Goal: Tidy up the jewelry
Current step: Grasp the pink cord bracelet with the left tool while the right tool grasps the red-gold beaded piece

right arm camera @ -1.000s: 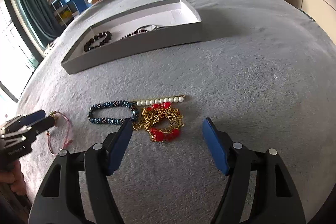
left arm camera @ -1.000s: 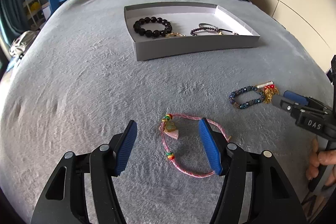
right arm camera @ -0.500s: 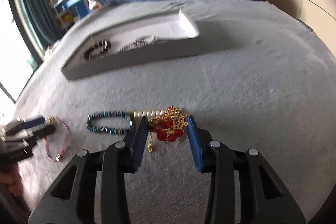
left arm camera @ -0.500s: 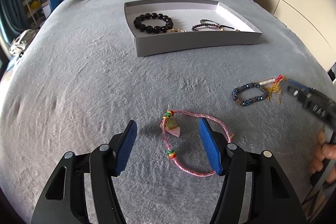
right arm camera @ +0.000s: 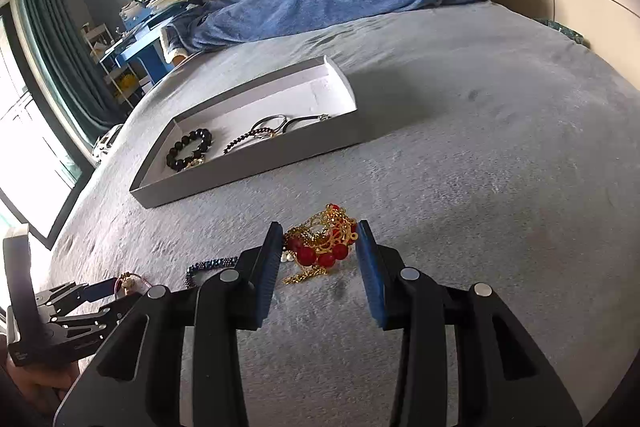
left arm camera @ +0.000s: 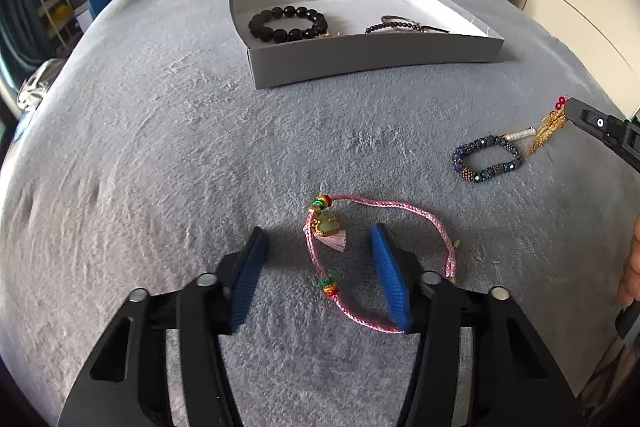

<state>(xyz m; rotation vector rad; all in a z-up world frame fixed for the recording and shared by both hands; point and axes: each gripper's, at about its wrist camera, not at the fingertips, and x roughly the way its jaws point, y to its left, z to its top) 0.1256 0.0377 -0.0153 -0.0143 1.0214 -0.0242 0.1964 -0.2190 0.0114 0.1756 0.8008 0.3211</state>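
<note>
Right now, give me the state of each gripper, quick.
Left gripper: open, holding nothing, over the pink cord bracelet.
Right gripper: shut on the gold and red necklace.

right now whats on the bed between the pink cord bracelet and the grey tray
Nothing: in the left wrist view only bare grey blanket lies between the pink cord bracelet and the grey tray.

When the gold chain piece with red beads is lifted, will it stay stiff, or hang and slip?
The gold chain piece with red beads is probably floppy: loose links already dangle below the right tongs. It may also slip, since only a bunched tangle sits between the pads. Its trailing links could snag the grey blanket.
</note>
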